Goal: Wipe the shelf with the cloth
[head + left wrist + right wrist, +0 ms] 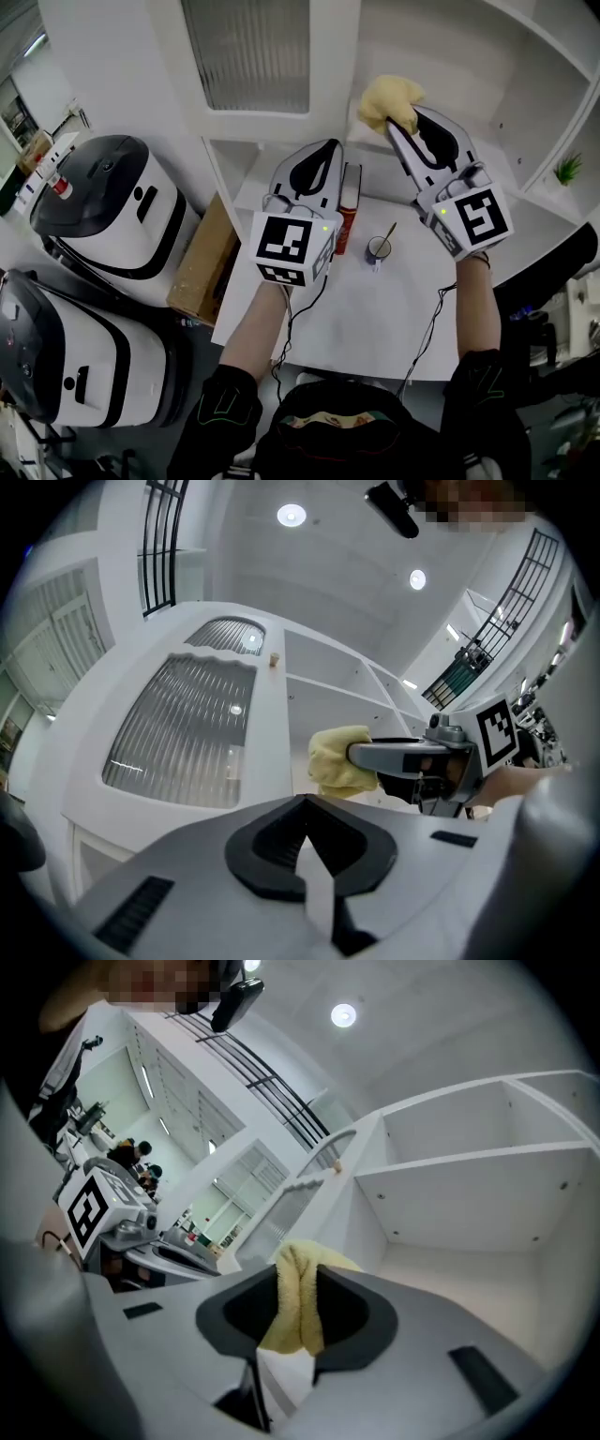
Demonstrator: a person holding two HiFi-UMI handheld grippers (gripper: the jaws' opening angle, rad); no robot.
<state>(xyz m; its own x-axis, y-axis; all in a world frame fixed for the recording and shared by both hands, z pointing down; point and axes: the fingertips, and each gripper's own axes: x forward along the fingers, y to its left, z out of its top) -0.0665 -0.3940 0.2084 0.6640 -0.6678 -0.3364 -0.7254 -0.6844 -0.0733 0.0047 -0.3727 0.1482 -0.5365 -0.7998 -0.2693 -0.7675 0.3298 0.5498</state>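
A yellow cloth [387, 97] is bunched in my right gripper [401, 126], whose jaws are shut on it at the mouth of the white shelf's [450, 70] open compartment. In the right gripper view a fold of the cloth [298, 1299] stands pinched between the jaws, with the shelf floor [469, 1260] just ahead. My left gripper [328, 148] is raised beside it to the left, jaws shut on nothing, pointing at the cabinet's ribbed glass door [183, 726]. In the left gripper view the cloth [339, 759] and the right gripper [412, 757] show at the right.
On the white table [356, 319] below stand a cup with a spoon [380, 248] and a red book [349, 208]. Two white-and-black appliances [112, 202] and a cardboard box [200, 264] sit at the left. A small plant [567, 169] stands at the right.
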